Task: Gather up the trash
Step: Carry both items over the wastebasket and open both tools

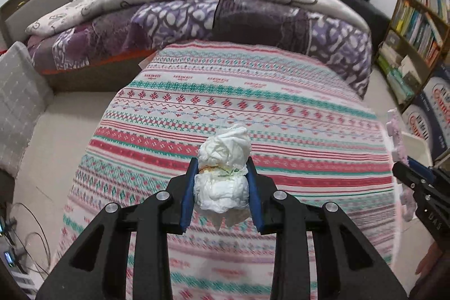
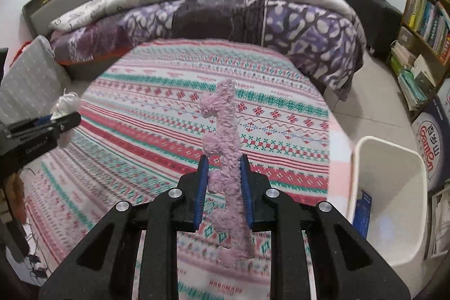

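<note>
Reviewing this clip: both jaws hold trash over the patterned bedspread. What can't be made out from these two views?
- White bin: right wrist view shows one blue item inside; its floor is washed out and the frame edge crops it.
- Pink fuzzy strip: its lower end is blurred, and the jaws cover part of it.
- Crumpled white wad: the underside is hidden; the faint coloured print is unreadable.
- The person: only a hand's edge shows, at the frame edge.

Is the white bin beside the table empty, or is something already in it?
Not empty. The right wrist view shows a dark blue flat item leaning against the inner wall of the white bin; the rest of the visible interior looks bare.
</note>
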